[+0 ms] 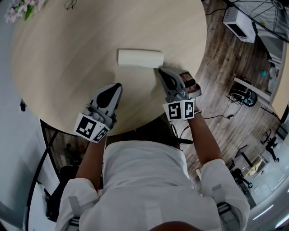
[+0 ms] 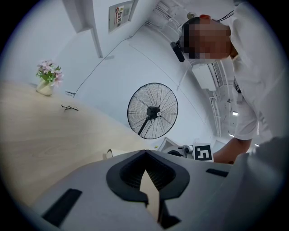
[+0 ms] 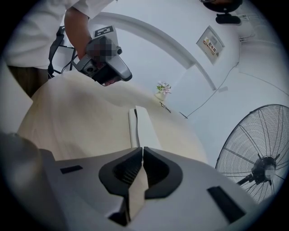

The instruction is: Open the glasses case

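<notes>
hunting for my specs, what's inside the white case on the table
Nothing of the inside shows: the case lies shut on the table, so its contents are covered. What looks like a pair of glasses lies in the open at the table's far edge.

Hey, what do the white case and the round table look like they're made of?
The cream-white oblong glasses case looks like matte leatherette or plastic: its surface is smooth, uniform and without shine, and the look leaves open which of the two it is. The round pale table shows fine wood grain with a satin finish, so it is wood or a wood-look laminate.
</notes>
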The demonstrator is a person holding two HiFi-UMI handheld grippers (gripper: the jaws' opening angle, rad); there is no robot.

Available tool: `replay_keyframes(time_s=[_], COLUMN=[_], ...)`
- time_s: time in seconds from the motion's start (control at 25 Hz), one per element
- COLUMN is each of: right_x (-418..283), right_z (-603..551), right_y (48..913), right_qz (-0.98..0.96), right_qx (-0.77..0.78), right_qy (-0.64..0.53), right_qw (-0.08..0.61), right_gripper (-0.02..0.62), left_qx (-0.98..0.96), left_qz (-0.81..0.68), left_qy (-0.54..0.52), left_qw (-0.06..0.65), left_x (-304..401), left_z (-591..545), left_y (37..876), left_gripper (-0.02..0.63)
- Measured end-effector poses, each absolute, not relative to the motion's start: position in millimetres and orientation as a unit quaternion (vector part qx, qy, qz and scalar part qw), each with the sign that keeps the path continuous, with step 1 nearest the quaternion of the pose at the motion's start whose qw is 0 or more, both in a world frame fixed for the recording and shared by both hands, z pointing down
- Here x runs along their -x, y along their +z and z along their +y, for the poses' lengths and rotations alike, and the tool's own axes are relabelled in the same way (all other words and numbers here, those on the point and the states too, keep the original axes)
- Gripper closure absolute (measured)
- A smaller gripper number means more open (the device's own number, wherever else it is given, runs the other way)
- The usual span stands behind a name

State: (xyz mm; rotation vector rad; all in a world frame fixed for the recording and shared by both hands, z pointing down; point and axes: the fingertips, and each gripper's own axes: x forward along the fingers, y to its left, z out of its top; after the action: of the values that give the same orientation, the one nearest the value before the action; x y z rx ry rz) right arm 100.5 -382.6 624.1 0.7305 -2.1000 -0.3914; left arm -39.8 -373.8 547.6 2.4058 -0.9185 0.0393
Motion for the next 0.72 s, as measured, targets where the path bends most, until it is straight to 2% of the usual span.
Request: replay_keyframes(time_s=[0.72], right_x=[-108], right_z=[-418], right_y=[593], right_qz=[-0.850], right_qx=[-0.316], right_qy=[-0.146], right_qw=[0.395], right_gripper=[0.568], left_qx=[-0.896], left_qz=[-0.342], left_qy=[0.015], left_qw=[0.284], left_x=[33], left_z=[-388], left_y=[550], left_gripper=[0.594])
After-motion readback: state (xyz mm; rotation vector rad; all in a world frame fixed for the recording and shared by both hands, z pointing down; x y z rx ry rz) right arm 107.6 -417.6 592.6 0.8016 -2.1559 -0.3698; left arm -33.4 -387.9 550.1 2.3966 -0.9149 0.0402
